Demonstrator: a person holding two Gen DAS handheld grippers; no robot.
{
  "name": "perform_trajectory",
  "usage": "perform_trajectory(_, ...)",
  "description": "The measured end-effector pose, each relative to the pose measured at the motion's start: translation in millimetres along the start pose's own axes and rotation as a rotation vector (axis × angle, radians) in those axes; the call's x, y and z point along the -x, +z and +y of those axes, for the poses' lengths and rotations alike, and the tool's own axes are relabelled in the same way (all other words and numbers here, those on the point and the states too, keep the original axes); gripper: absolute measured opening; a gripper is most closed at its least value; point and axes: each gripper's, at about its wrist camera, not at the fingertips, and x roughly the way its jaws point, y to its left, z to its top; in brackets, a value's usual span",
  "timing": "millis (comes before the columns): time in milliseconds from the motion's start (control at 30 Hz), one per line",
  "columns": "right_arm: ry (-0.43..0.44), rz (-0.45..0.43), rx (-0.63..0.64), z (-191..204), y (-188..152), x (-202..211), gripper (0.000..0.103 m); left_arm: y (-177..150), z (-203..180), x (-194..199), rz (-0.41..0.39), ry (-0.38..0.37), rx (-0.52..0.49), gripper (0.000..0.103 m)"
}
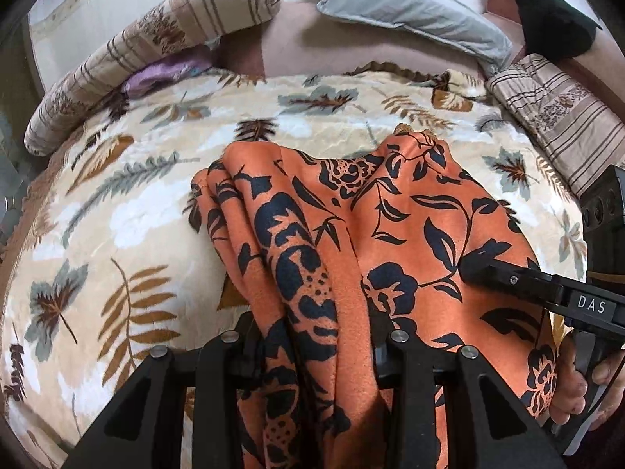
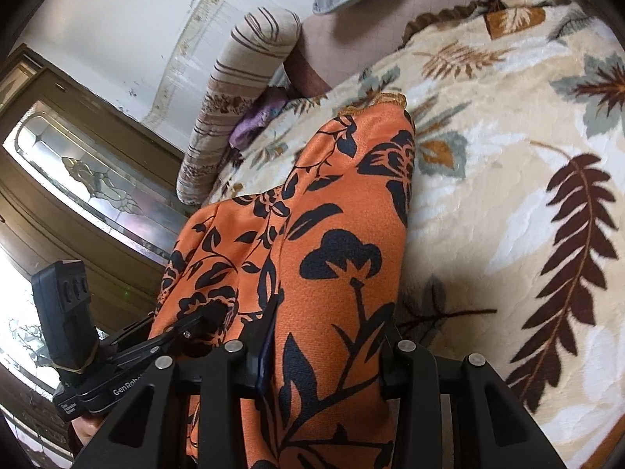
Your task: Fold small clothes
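Observation:
An orange garment with a black flower print (image 1: 351,234) hangs bunched over a leaf-patterned blanket on a bed. My left gripper (image 1: 316,344) is shut on its near edge; the cloth drapes over and hides the fingertips. The right gripper (image 1: 480,269) reaches in from the right and pinches the same cloth. In the right wrist view the garment (image 2: 332,242) fills the middle, and my right gripper (image 2: 324,355) is shut on it, fingertips covered. The left gripper (image 2: 207,318) shows at lower left, gripping the cloth's other edge.
The leaf blanket (image 1: 117,234) covers the bed. Striped bolsters (image 1: 136,58) lie at the left and the right (image 1: 558,117). A grey pillow (image 1: 410,11) and a black cloth (image 1: 547,19) lie at the back. A glass-panelled wooden door (image 2: 78,179) stands left of the bed.

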Motion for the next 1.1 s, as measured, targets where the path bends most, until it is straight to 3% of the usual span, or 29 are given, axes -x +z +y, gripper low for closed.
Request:
perform_trajectory(200,-0.022,0.03,-0.019,-12,-5,-14,0.04,-9,13,-22,0.04,-0.013,0.036,0.039)
perform_trajectory(333,-0.025,0.041,-0.029,-14,-5,-16,0.045,-12,16,-24,0.043,-0.002,0.024,0.052)
perform_trajectory(433,-0.043,0.055,-0.057,-17,-5,-17,0.058,-15,21,-21,0.041,0.001,0.039,0.062)
perform_trajectory(533,-0.068,0.063,-0.053,-14,-5,-13,0.062,-19,26,-11,0.026,0.043,0.033,0.071)
perform_trajectory(767,-0.212,-0.052,0.112,17,-4,30,0.063,-38,35,25,-0.025,0.132,-0.013,0.074)
perform_trajectory(867,-0.201,-0.1,0.204,39,-11,48,0.056,-46,35,30,-0.031,0.166,-0.036,0.074)
perform_trajectory(933,-0.202,-0.098,0.254,51,-16,49,0.04,-52,34,33,-0.033,0.183,-0.041,0.074)
perform_trajectory(1100,-0.215,-0.033,0.353,77,-40,37,0.037,-59,39,32,-0.033,0.198,-0.028,0.077)
